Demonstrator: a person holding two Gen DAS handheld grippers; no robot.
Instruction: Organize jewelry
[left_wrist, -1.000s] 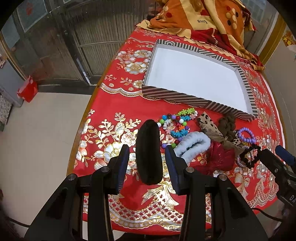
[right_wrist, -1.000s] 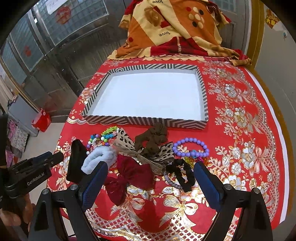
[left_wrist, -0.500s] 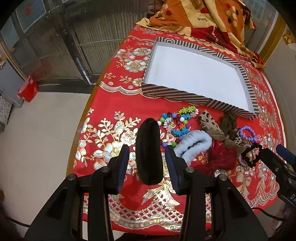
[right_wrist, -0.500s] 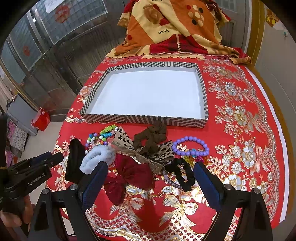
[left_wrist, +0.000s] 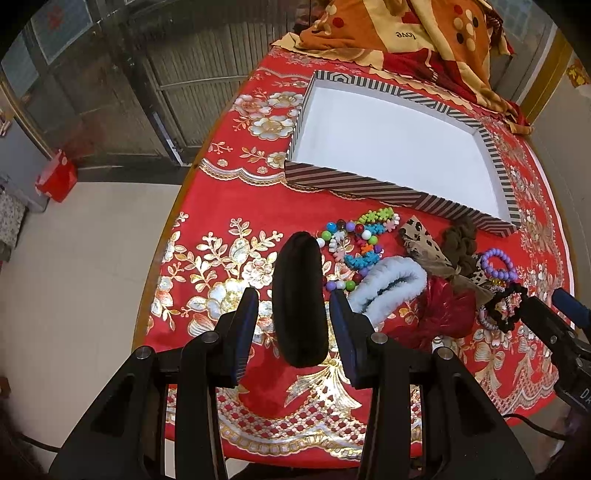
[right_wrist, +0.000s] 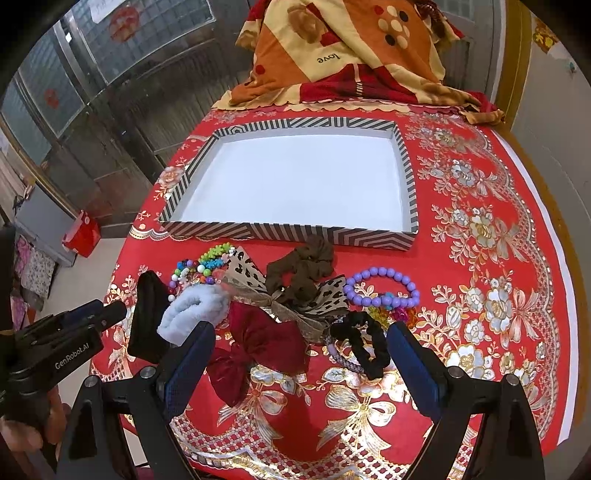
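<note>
1. Our left gripper (left_wrist: 293, 328), jaws spread, flanks a black pouch (left_wrist: 299, 299) near the table's front edge.
2. Our right gripper (right_wrist: 301, 354) gapes above the red bow (right_wrist: 258, 343).
3. Beyond the jewelry, the striped tray (right_wrist: 288, 230) has bare tablecloth (right_wrist: 480, 229) to its right.

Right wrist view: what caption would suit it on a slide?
Open right gripper hovers over a red bow and black scrunchie, with the empty striped tray beyond.

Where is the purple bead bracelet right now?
In the right wrist view the purple bead bracelet lies on the red tablecloth, right of the brown scrunchie and just beyond the black scrunchie, in front of the striped tray.
</note>
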